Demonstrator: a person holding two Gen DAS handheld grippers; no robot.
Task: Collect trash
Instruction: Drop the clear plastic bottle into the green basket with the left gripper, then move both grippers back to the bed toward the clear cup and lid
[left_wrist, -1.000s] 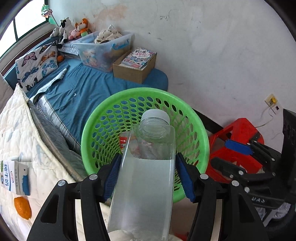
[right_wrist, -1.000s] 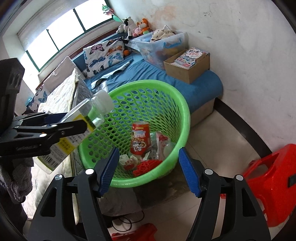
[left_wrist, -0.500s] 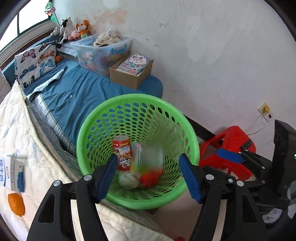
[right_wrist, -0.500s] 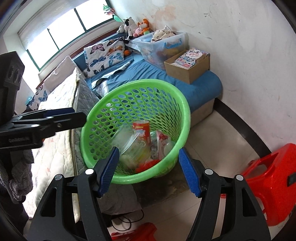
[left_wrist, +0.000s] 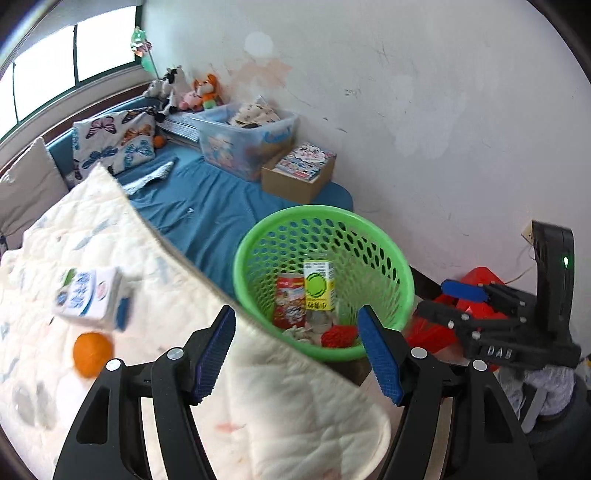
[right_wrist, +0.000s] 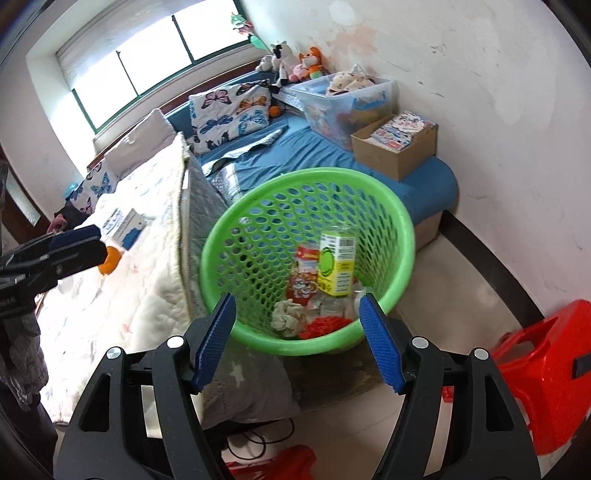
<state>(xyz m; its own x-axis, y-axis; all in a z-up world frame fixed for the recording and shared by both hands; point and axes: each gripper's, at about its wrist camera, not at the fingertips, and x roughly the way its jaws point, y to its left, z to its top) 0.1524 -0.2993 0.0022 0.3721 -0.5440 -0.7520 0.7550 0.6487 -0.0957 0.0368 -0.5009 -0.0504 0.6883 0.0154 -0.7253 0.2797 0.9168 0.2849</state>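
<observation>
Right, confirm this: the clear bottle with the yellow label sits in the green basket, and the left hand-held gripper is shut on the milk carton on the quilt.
One thing is wrong. The left hand-held gripper is open and empty; the left wrist view shows the milk carton lying apart on the quilt. The bottle does sit in the green basket.

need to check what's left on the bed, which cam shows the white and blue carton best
The left wrist view. There the carton lies large on the white quilt, just above the orange, though motion blur smears its print. In the right wrist view the carton is small and far off, with the left tool crossing just in front of it.
</observation>
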